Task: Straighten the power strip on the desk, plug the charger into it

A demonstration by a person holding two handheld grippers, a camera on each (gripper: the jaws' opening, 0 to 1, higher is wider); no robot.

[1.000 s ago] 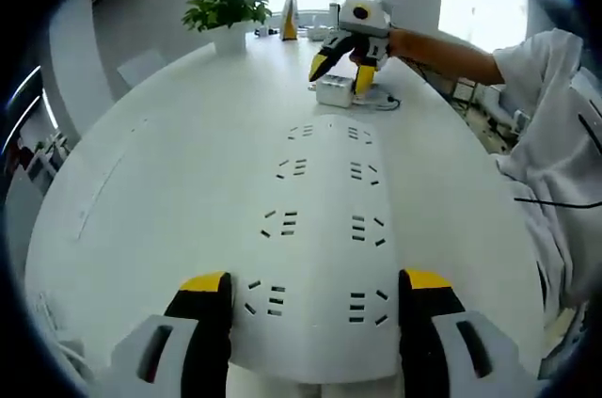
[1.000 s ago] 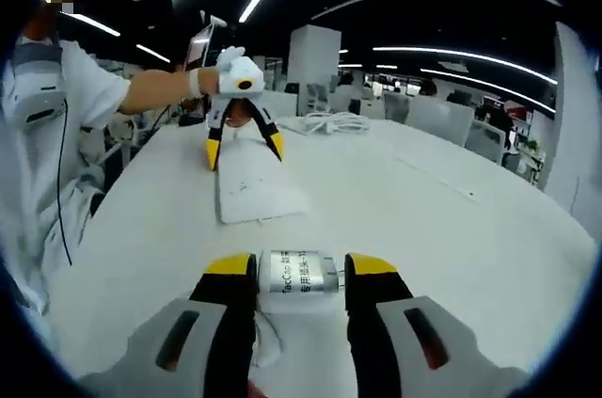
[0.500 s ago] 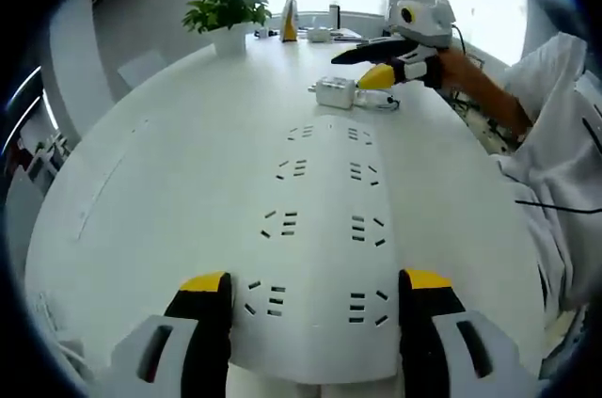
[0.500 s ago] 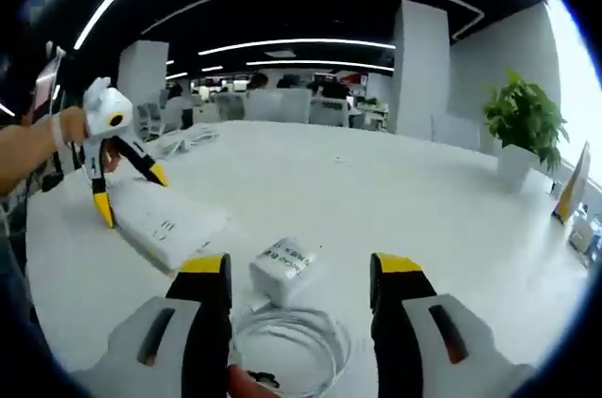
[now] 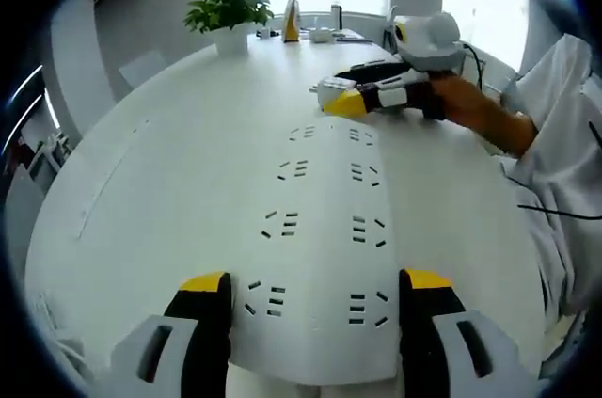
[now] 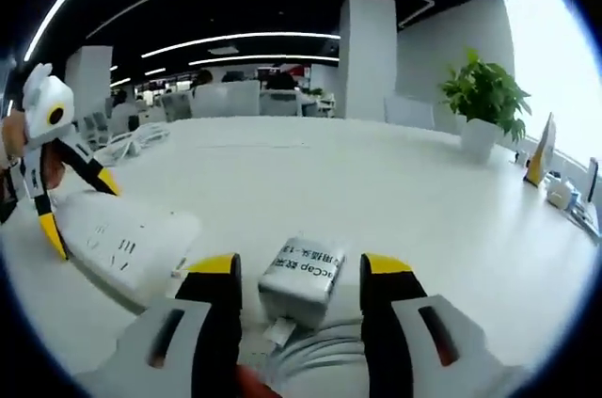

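Power strip point(image 5: 320, 229) runs lengthwise up the middle of my left gripper view, flat on the white desk point(image 5: 169, 172), its near end lying between the spread jaws of my left gripper point(image 5: 315, 287), which clasp nothing. At the strip's far end I see the charger point(image 5: 331, 89), a small white block, with my right gripper point(image 5: 353, 100) lying low and sideways across it and my hand point(image 5: 470, 106) behind. In the right gripper view the charger point(image 6: 301, 274) sits between the right gripper point(image 6: 299, 271) jaws, its printed label face up; the jaws stand a little apart from its sides, so I read them as parted and not yet clamping it. A coil of white cable point(image 6: 310, 356) lies just below the charger. To the left in that view the power strip point(image 6: 122, 243) rests on the desk with my left gripper point(image 6: 80, 205) straddling its end. A potted plant point(image 6: 484, 102) stands well apart near the desk's far edge.
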